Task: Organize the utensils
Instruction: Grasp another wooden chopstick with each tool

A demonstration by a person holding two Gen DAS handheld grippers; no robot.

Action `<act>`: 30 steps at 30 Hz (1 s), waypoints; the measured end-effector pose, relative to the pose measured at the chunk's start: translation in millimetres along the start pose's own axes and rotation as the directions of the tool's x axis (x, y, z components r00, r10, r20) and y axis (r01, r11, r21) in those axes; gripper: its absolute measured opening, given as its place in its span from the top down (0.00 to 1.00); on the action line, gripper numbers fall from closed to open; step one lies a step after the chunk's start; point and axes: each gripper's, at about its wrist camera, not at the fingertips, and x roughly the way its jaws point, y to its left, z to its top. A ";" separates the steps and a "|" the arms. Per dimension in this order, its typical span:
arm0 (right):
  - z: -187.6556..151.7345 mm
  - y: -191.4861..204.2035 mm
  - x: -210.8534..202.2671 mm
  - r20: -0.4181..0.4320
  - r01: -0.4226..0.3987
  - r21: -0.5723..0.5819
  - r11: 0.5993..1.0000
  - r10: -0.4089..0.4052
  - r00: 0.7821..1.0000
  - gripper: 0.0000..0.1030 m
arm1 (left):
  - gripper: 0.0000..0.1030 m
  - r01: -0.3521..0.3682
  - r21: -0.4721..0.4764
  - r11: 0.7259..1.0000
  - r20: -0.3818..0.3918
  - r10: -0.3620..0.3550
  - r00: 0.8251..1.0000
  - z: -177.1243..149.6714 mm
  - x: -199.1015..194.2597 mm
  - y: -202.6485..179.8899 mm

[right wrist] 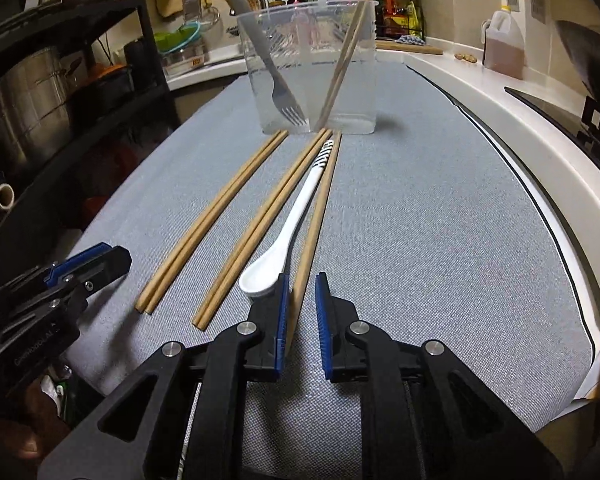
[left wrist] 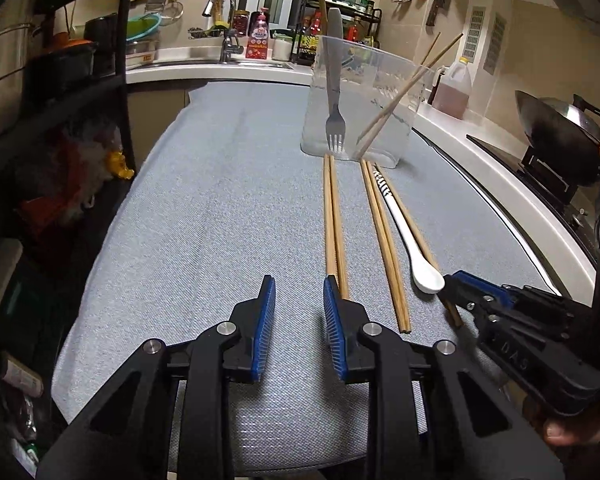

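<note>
Utensils were partly sorted: a fork and two chopsticks stood in the tub. Two pairs, a spoon and a single stick lay on the cloth. Left gripper gaped, holding nothing; right gripper straddled the single stick, narrowly parted.

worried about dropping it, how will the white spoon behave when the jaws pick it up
The white spoon looks glazed and glossy, so it may slip in the jaws. It looks ceramic: probably stiff, and likely to chip if dropped. Its thin handle rests against a chopstick, which may shift too.
</note>
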 end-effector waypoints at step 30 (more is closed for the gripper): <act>-14.9 -41.2 -16.0 0.017 0.156 0.064 0.986 -0.157 0.987 0.90 | 0.93 -0.041 0.107 0.993 -0.016 0.043 0.999 -14.2 10.9 -25.3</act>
